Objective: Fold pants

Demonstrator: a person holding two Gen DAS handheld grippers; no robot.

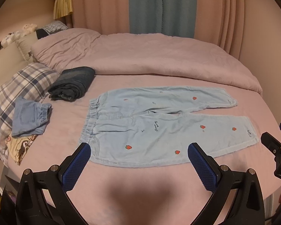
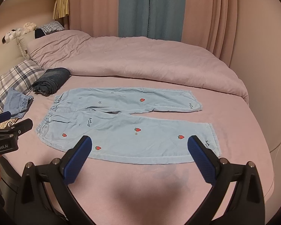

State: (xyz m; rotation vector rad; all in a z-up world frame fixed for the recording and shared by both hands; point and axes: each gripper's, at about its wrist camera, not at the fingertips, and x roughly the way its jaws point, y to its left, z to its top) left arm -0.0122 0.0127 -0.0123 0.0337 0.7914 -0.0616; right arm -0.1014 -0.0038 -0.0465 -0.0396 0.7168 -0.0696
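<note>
Pillow (image 1: 18, 86): plaid, at the far left edge of the bed.
Shorts (image 1: 29, 117): small, light denim, folded, lying partly on the pillow.
Dark jeans (image 1: 73, 83): a folded bundle just right of the pillow, near the duvet's edge.
Left gripper (image 1: 139, 148): hovers above the near edge of the bed, jaws spread wide, holding nothing; its blue pads (image 1: 78, 166) frame the waistband corner and the near leg of the pants.
Pants (image 1: 159, 125): light blue with small red strawberries, spread flat on the pink sheet (image 1: 140, 183) in mid-bed. Elastic waistband to the left, both legs running right and lying apart, the cuffs at the right end.
Duvet (image 1: 149, 56): pink, rumpled, heaped across the far half of the bed behind the pants.
Curtains (image 1: 159, 5): pink with a blue panel in the middle, behind the bed.
Right gripper (image 2: 139, 140): also above the near edge, jaws wide apart and empty; it sits over the near leg toward its cuff, not touching the cloth.
</note>
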